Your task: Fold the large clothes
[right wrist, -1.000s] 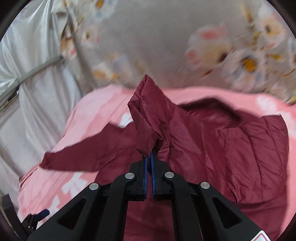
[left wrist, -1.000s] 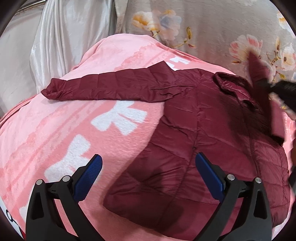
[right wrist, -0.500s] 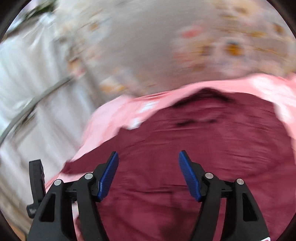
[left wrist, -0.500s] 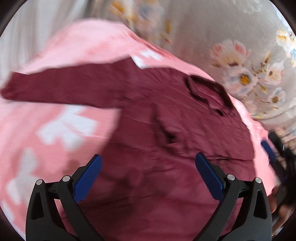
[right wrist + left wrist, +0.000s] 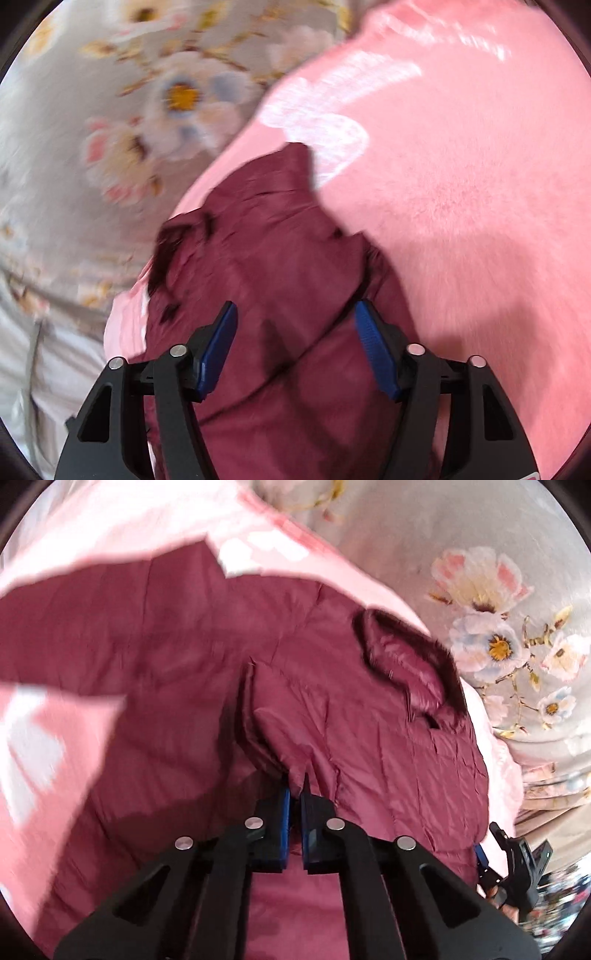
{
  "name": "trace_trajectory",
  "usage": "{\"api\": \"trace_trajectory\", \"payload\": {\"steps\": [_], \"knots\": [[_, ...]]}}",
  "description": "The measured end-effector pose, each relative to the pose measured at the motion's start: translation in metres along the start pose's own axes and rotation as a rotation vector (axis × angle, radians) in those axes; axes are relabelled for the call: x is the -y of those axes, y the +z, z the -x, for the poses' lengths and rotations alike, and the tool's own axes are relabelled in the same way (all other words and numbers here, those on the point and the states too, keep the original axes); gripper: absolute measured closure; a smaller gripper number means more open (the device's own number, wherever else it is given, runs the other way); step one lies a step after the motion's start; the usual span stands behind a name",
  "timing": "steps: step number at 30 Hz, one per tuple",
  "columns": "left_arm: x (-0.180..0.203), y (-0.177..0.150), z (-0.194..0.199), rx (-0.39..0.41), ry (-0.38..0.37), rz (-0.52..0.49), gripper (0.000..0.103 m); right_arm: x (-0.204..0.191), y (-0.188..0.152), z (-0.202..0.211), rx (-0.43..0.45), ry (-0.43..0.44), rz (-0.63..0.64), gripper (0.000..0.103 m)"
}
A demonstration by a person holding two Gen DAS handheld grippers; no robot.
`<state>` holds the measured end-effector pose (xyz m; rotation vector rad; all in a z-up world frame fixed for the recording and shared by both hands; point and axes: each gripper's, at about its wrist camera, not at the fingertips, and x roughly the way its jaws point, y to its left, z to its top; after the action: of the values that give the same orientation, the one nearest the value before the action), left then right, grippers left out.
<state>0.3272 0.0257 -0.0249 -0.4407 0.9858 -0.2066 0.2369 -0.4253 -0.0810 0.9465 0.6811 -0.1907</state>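
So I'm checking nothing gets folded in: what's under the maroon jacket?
The maroon puffer jacket lies on a pink fleece blanket, which shows around its edges. Anything beneath the jacket's middle is covered and cannot be seen.

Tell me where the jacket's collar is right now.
In the left wrist view the collar sits upper right on the maroon jacket, near the floral bedding, up and right of the left gripper.

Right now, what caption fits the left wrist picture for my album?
Left hand-held gripper pinches a fold of the maroon puffer jacket on a pink blanket.
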Motion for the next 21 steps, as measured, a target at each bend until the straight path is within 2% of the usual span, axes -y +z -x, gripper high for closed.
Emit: {"api": "trace_trajectory", "payload": {"steps": [1,2,3,5,6,7,8,9,11,12,15,19,20,21], "knots": [[0.005,0.005,0.003,0.022,0.011,-0.021,0.101,0.004,0.007,-0.008,0.0,-0.023,-0.025,0.065],[0.01,0.01,0.009,0.052,0.022,-0.045,0.101,0.003,0.01,-0.01,0.002,-0.033,-0.031,0.091],[0.011,0.014,0.013,0.067,0.029,-0.061,0.101,0.001,0.015,-0.008,0.014,-0.022,-0.033,0.1],[0.014,0.017,0.02,0.105,0.058,-0.097,0.101,-0.013,0.016,0.018,0.106,0.065,0.004,0.1],[0.012,0.015,0.019,0.121,0.094,-0.119,0.101,-0.027,0.013,0.037,0.178,0.09,0.088,0.101],[0.009,0.01,0.015,0.123,0.115,-0.136,0.101,-0.035,0.009,0.043,0.212,0.07,0.148,0.101],[0.007,0.007,0.006,0.111,0.131,-0.144,0.101,-0.043,0.003,0.04,0.224,-0.013,0.234,0.101],[0.003,0.003,-0.004,0.092,0.151,-0.143,0.101,-0.045,-0.001,0.029,0.195,-0.093,0.285,0.101],[-0.008,-0.01,-0.027,0.049,0.179,-0.136,0.101,-0.037,-0.006,0.011,0.147,-0.166,0.297,0.101],[-0.011,-0.014,-0.032,0.042,0.18,-0.137,0.101,-0.028,-0.008,0.004,0.123,-0.181,0.282,0.101],[-0.012,-0.026,-0.032,0.095,0.191,-0.179,0.101,-0.007,-0.01,-0.014,0.064,-0.186,0.232,0.102],[-0.009,-0.032,-0.03,0.129,0.21,-0.204,0.099,-0.009,-0.012,-0.016,0.056,-0.208,0.247,0.103],[-0.01,-0.032,-0.029,0.132,0.208,-0.203,0.099,-0.011,-0.012,-0.015,0.055,-0.224,0.25,0.103],[-0.012,-0.032,-0.028,0.133,0.202,-0.199,0.099,-0.016,-0.015,-0.007,0.077,-0.271,0.248,0.099]]}}
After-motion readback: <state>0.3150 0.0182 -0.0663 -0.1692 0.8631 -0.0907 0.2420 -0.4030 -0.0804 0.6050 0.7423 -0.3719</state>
